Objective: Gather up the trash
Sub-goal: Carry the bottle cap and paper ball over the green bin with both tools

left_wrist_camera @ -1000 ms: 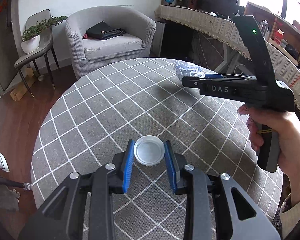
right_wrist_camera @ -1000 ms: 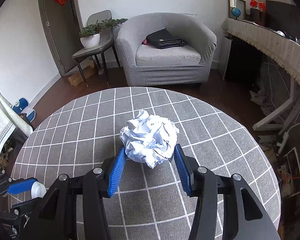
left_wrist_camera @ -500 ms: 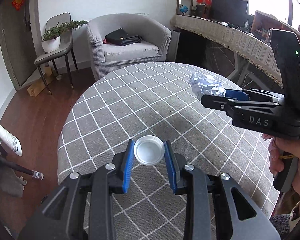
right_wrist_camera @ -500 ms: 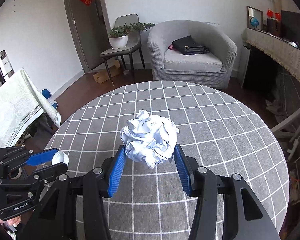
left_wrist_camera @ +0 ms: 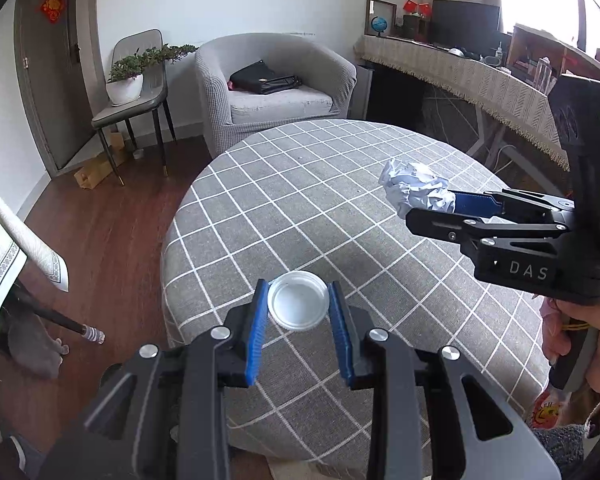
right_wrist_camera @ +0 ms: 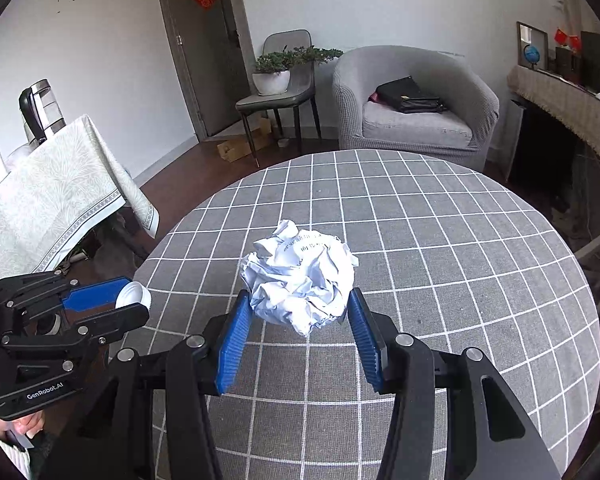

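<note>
- While held above the round checked table [left_wrist_camera: 340,208], both pieces of trash already gripped and clear of the cloth
- Left gripper [left_wrist_camera: 299,312]: clamped on a white plastic lid [left_wrist_camera: 298,305], pinched across its rim between the blue pads, flat face turned toward the camera
- Right gripper [right_wrist_camera: 300,326]: closed on a crumpled paper ball [right_wrist_camera: 300,280], pads pressing its lower flanks, most of the ball standing proud above and ahead of the fingertips
- Relation for the coming move: each item straight ahead of its own gripper, no long axis to either; grippers side by side, left one low at the left edge of the right view
- No bin or bag for the trash seen in either view; drop-off direction not determinable
- Judged next need: carry both loads to a container without loosening either grip
- Near edge of table cut off behind gripper bodies; person visible only as a hand [left_wrist_camera: 580,336] and a sleeve
</note>
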`<state>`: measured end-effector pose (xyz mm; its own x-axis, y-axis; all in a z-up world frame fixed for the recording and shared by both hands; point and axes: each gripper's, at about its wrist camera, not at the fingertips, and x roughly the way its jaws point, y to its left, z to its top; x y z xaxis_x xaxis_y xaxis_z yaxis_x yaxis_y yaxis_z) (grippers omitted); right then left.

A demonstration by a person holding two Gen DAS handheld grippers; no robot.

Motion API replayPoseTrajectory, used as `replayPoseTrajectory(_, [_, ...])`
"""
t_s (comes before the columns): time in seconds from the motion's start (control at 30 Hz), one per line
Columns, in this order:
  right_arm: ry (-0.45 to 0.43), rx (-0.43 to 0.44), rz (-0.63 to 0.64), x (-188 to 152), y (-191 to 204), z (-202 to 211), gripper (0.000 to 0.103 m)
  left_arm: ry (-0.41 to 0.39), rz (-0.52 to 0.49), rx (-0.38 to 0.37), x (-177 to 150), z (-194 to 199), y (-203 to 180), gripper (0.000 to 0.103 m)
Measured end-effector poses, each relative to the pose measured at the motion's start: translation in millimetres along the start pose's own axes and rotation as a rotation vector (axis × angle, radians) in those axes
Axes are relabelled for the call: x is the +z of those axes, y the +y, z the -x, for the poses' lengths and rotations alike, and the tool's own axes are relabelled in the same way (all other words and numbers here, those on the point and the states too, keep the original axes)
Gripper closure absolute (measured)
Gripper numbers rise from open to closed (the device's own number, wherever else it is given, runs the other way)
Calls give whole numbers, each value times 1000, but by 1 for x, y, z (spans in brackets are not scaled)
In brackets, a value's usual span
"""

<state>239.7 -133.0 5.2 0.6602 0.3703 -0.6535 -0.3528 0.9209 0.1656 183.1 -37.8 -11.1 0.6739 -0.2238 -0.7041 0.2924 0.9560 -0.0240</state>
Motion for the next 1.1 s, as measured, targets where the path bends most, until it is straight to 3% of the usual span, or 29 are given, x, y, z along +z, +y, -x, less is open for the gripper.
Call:
replayPoseTrajectory(0.3, [-3, 54, 25, -6, 36, -8, 53, -7, 29, 15, -14, 11, 30, 71])
replayPoseTrajectory(0.5, [-5, 97, 43, 4, 61, -23, 53, -12, 53, 68, -24, 13, 58, 71])
replayPoseTrajectory(0.87, [-2, 155, 67, 15, 107, -46, 53, 8, 138, 162, -50, 18, 122, 71])
replayPoseTrajectory(1.1, [4, 217, 93, 18, 145, -61, 53, 52, 174, 179, -71, 10, 148, 71])
